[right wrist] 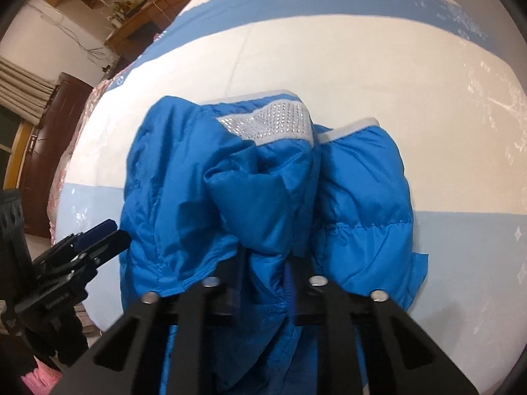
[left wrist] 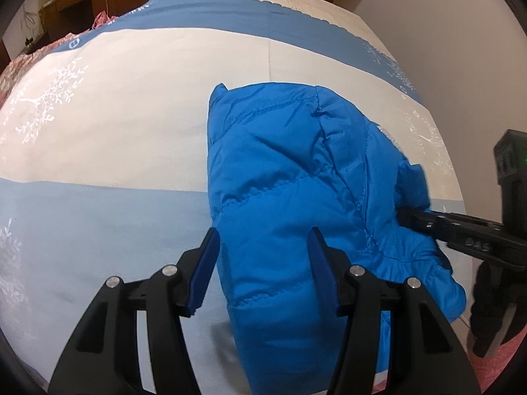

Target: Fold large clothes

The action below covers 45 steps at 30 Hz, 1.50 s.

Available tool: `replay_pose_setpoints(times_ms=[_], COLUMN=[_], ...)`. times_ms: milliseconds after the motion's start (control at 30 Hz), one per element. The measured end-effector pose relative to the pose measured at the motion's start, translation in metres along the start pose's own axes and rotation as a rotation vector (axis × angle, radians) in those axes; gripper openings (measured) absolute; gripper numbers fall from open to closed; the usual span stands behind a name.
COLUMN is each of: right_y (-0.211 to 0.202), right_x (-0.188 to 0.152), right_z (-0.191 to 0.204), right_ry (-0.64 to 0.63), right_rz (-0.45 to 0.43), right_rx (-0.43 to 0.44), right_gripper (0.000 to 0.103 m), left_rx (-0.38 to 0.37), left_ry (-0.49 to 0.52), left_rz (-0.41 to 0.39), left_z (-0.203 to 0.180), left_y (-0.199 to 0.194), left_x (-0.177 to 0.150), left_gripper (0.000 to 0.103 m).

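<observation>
Holding your left hand-held gripper (left wrist: 263,263) steeply downward, you have its blue pads about half apart, astride the near left edge of the blue puffer jacket (left wrist: 290,197). One pad sits just outside the jacket's left border over the bedcover and the other rests over the quilted fabric; from this view you cannot tell whether either pad presses on the cloth.

Your right hand-held gripper (right wrist: 263,279) has its jaws drawn narrow, with a bunched fold of the jacket (right wrist: 263,197) pinched between them. In the left wrist view that same gripper reaches in from the right edge and its tips disappear into the jacket's right side.

The jacket lies crumpled on the bed (left wrist: 131,115), partly folded over itself, its near end closest to you and its far end reaching onto the cream band. A grey mesh panel (right wrist: 280,121) with small shiny dots and a pale grey trim show at its far edge in the right wrist view.

Beyond it, the bedcover runs in pale blue, cream and darker blue bands with white branch prints. Wooden furniture (left wrist: 75,3) stands past the bed's far left corner.
</observation>
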State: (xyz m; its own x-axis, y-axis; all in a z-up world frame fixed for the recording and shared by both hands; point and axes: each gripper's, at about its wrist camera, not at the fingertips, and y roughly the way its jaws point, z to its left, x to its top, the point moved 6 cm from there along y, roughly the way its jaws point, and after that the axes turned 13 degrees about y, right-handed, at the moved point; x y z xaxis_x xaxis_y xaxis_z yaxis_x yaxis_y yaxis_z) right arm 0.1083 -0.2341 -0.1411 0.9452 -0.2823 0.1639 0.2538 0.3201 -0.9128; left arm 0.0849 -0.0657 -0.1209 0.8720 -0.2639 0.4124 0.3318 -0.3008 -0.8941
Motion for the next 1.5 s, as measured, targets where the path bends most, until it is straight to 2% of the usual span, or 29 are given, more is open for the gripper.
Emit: replay_pose_setpoints(times_ms=[233, 500, 600, 800, 900, 1067, 1133, 1233, 1333, 1367, 1400, 1500], right_y=[-0.047, -0.101, -0.101, -0.08, -0.065, -0.033, -0.012, 0.0, -0.006, -0.013, -0.024, -0.06], right_x=[-0.009, -0.02, -0.022, -0.026, -0.029, -0.033, -0.034, -0.033, -0.032, -0.032, -0.033, -0.038], right_z=[0.008, -0.02, -0.029, -0.074, -0.096, -0.109, -0.115, -0.117, -0.113, -0.111, -0.108, -0.095], right_ry=[-0.034, -0.013, 0.017, 0.111, 0.148, 0.145, 0.152, 0.158, 0.126, 0.114, 0.097, 0.05], right_rz=[-0.076, -0.166, -0.172, -0.138, -0.104, -0.055, -0.033, -0.033, -0.039, -0.049, -0.069, -0.134], right_rx=[0.066, 0.078, 0.067, 0.029, 0.054, 0.025, 0.026, 0.031, 0.001, -0.011, -0.025, -0.05], right_gripper=[0.01, 0.009, 0.009, 0.008, 0.008, 0.008, 0.008, 0.009, 0.009, 0.012, 0.017, 0.017], left_rx=[0.005, -0.006, -0.014, -0.018, -0.008, -0.03, -0.008, 0.013, -0.005, -0.014, -0.019, -0.072], left_ry=[0.014, 0.073, 0.096, 0.123, 0.126, 0.111, 0.118, 0.111, 0.088, 0.075, 0.056, 0.034], left_rz=[-0.028, -0.061, -0.055, -0.003, 0.015, 0.02, 0.013, 0.014, 0.03, 0.035, 0.034, 0.007], left_z=[-0.005, -0.035, -0.046, -0.061, -0.063, -0.064, -0.064, -0.063, -0.06, -0.057, -0.054, -0.058], left_y=[-0.015, -0.027, -0.022, 0.001, 0.012, 0.03, 0.037, 0.042, 0.032, 0.027, 0.019, -0.006], left_x=[0.004, 0.009, 0.008, -0.002, -0.008, -0.015, -0.017, -0.019, -0.018, -0.017, -0.018, -0.022], left_gripper=[0.054, 0.054, 0.054, 0.054, 0.055, 0.057, 0.059, 0.06, 0.057, 0.053, 0.052, 0.051])
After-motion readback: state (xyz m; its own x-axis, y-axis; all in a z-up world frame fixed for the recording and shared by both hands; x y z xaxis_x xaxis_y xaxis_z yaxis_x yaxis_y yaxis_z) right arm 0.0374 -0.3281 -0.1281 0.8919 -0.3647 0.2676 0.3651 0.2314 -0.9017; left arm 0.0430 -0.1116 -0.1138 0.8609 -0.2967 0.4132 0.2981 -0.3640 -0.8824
